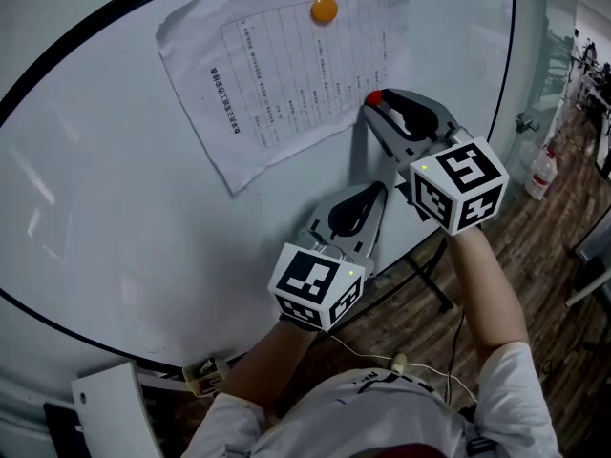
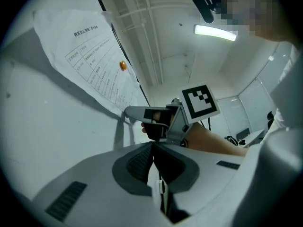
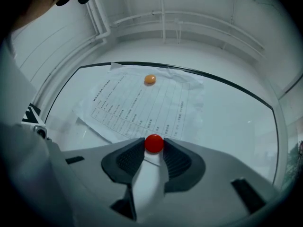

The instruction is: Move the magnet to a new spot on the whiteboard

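At the lower right edge of the paper sheet (image 1: 277, 74), the right tongs (image 3: 154, 145) have their 2 jaws closed on the red magnet (image 1: 373, 96), its round face pinched between the ribbed pads. Whether it sits flat on the sheet or has been lifted clear, I cannot tell. The left tongs (image 2: 152, 148) are pressed fully together with nothing between them, held low beside the board and apart from the paper.

By my reading the grasp is made and the rest is left to do: the magnet has to be pulled away from the paper's edge, carried across and set down on a bare part of the board, then let go. The orange magnet (image 1: 324, 10) near the top of the sheet looks likely to keep the paper up once the red 1 leaves.

The whiteboard (image 1: 115, 208) is glossy white with a dark frame — most of it bare, so free spots are plentiful. It stands on dark legs (image 1: 430, 275) over a wood-plank floor (image 1: 535, 256); overhead, a strip light (image 2: 215, 32) glows on a white ceiling.
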Demonstrator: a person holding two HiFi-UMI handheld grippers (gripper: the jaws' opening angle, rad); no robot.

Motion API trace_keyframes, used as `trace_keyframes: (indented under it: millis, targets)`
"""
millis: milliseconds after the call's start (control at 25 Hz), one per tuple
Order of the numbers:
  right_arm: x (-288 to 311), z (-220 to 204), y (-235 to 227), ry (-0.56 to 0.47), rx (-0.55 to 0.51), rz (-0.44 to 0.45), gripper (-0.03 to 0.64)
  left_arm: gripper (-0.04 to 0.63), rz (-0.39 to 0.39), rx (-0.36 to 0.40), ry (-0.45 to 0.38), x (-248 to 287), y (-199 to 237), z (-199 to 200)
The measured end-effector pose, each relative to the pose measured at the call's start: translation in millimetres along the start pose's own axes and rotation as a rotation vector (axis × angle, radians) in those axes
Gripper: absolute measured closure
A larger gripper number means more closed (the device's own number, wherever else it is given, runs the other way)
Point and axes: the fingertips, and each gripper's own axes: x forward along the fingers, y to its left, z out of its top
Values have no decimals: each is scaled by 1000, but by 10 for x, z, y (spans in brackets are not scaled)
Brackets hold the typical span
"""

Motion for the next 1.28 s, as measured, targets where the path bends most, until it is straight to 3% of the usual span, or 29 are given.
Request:
trace_keyframes:
  millis: [640, 1040, 1280]
  targets:
    - [-33, -1, 13, 15, 11, -18, 486, 583, 8, -6, 11, -40, 37, -55]
    - [-413, -161, 79, -15, 105, -7, 491, 583, 4, -25, 30, -29, -46, -215]
    - [-664, -437, 153, 5, 183, -27, 537, 583, 6, -45, 48, -91, -87, -351]
